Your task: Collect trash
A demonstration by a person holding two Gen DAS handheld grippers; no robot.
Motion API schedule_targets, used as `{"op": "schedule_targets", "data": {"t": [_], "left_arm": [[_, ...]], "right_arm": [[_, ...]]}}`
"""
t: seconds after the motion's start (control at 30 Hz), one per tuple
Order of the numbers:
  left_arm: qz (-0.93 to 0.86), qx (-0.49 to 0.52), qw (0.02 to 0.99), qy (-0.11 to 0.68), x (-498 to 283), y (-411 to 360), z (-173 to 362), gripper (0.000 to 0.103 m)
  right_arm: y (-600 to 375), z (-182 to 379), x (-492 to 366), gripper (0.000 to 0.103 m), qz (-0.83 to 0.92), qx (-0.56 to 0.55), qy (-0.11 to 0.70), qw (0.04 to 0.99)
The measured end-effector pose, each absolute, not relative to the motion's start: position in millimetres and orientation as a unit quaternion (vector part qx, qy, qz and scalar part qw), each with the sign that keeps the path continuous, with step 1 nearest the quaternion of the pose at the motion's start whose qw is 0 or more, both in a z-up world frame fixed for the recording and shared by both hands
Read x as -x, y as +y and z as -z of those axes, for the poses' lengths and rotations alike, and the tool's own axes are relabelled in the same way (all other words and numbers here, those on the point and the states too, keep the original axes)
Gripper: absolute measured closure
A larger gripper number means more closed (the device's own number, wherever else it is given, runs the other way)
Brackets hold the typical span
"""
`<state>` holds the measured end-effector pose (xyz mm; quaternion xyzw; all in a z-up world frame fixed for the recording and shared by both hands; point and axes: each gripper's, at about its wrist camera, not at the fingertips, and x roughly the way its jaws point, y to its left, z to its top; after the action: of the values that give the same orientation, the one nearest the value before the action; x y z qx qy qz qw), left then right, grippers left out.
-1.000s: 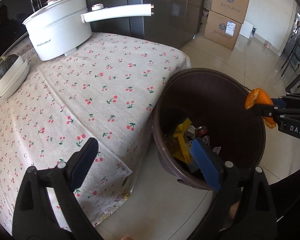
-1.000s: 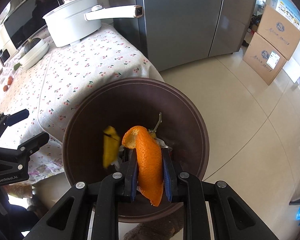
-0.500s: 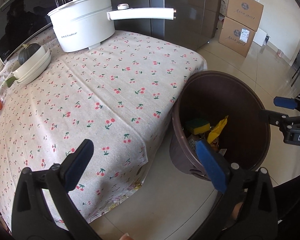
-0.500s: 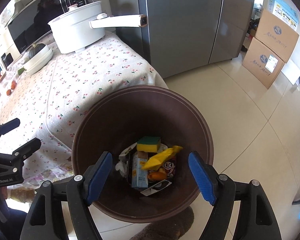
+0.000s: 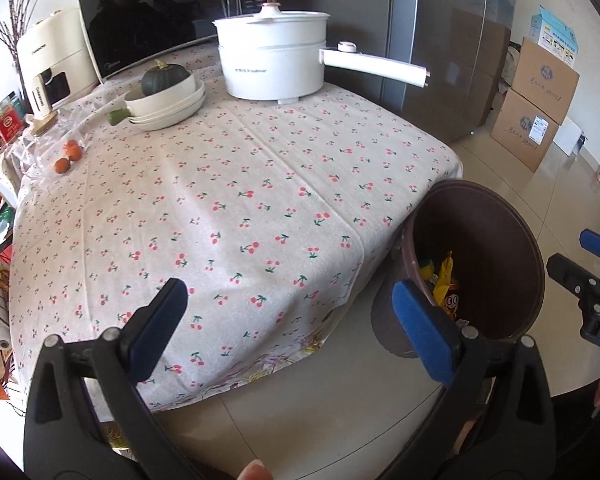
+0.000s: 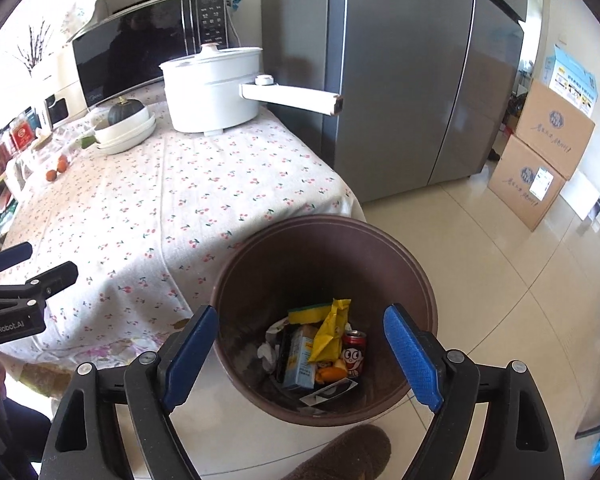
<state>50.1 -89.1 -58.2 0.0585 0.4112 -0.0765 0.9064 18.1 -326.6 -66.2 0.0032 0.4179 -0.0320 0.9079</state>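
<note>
A brown trash bin (image 6: 420, 280) stands on the floor at the table's corner; it also shows in the left wrist view (image 5: 512, 224). Inside lie a yellow wrapper (image 6: 332, 332), a drink carton (image 6: 302, 360), a red can (image 6: 353, 354), a green-yellow sponge (image 6: 306, 312) and an orange peel (image 6: 332, 372). My right gripper (image 6: 304, 354) is open and empty above the bin's near rim. My left gripper (image 5: 290, 328) is open and empty over the table's front edge, left of the bin.
The table has a cherry-print cloth (image 5: 228, 200). At its back stand a white electric pot (image 5: 272, 60) with a long handle, stacked white dishes with a green squash (image 5: 166, 92), and small orange fruits (image 5: 66, 158). A grey fridge (image 6: 400, 80) and cardboard boxes (image 6: 540, 152) stand behind.
My right gripper opened and the orange peel dropped into the bin. Both grippers have pulled back and up, so more of the table shows.
</note>
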Motion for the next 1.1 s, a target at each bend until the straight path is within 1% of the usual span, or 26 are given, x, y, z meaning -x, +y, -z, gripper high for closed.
{"op": "schedule_targets", "data": {"t": [0.1,0.23,0.53,0.87,1.1], "left_arm": [[0.052,-0.067,0.925,0.37,-29.6,-79.7,41.0,0.001],[0.04,-0.062,0.939,0.336,-5.7,-67.0,26.2,0.001],[0.038,-0.033,0.95,0.307,25.8,-46.1,17.2,0.001],[0.031,-0.015,0.958,0.286,38.2,-47.7,12.6,0.001],[0.03,-0.013,0.957,0.289,38.8,-48.0,13.9,0.001]], "right_arm": [[-313.3,54.7,-7.5,0.011,0.03,0.006,0.399,0.917],[-294.1,37.4,12.0,0.002,0.038,0.026,0.362,0.931],[-275.7,16.8,39.5,0.0,0.038,0.025,0.313,0.949],[-268.9,20.1,36.3,0.0,0.031,0.021,0.312,0.949],[-268.2,22.6,35.6,0.0,0.03,0.023,0.313,0.949]]}}
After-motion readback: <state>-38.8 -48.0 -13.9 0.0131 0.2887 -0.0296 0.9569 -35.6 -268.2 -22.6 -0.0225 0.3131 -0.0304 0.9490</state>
